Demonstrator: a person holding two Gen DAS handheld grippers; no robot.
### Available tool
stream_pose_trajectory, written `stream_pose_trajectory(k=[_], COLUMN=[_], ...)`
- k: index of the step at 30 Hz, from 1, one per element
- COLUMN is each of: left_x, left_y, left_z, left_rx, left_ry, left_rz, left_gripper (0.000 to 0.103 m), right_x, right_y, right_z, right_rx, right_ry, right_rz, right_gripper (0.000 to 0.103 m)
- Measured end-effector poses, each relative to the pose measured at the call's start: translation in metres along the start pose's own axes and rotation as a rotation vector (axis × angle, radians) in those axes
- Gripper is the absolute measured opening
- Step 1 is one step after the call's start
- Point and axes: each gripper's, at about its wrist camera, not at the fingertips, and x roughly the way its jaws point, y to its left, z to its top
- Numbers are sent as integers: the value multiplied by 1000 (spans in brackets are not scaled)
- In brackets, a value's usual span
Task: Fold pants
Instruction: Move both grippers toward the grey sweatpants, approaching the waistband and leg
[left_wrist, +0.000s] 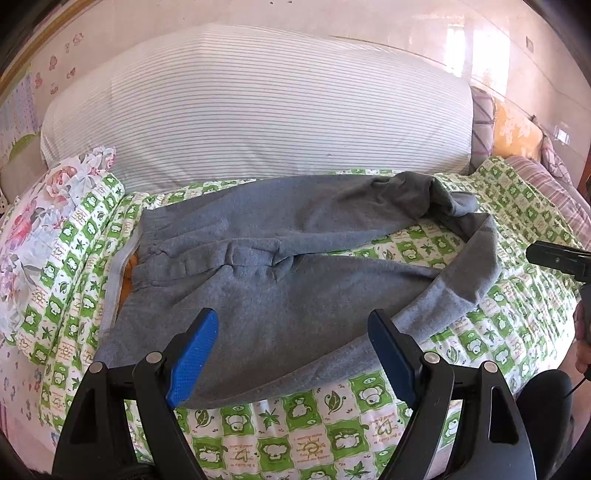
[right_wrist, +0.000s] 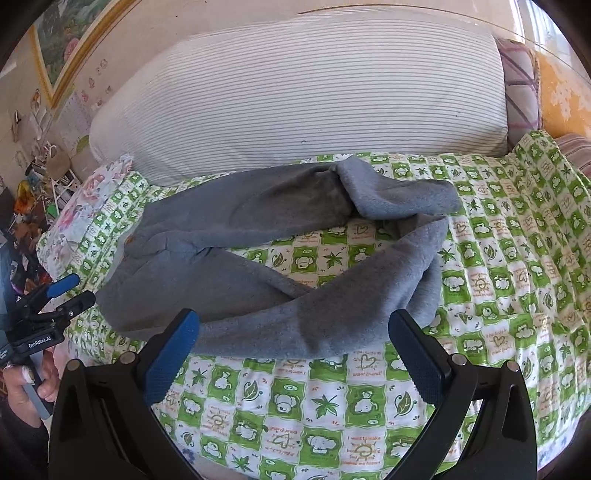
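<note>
We see the grey pants (left_wrist: 280, 288) spread on the green-patterned quilt (right_wrist: 498, 280), waistband to the left, legs splayed and their ends curled back. We judge folding not yet begun; next the legs want straightening and laying one over the other. The left gripper (left_wrist: 291, 354) and the right gripper (right_wrist: 291, 358) both stand wide apart, empty, above the near edge of the fabric.

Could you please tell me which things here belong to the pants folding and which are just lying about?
Belongs to the job:
grey fleece pants
left hand-held gripper
right hand-held gripper

Just lying about:
white striped bolster pillow
floral pillow
green patterned quilt
</note>
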Motion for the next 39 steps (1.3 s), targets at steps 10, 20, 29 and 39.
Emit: stream_pose_trajectory(k=[10, 20, 29, 39], left_x=[8, 15, 22, 32], left_y=[-9, -19, -29, -43], left_z=[-2, -4, -3, -2], left_rx=[8, 42, 65, 80], left_ry=[17, 43, 49, 80], left_rz=[-20, -14, -12, -48], left_gripper=[84, 84, 84, 84], right_x=[0, 3, 6, 14], right_y=[-15, -24, -33, -55], right_z=[0, 1, 2, 7], right_rx=[39, 56, 78, 116], right_ry=[7, 6, 6, 10], right_rz=[-22, -35, -44, -50], right_gripper=[102, 103, 103, 103])
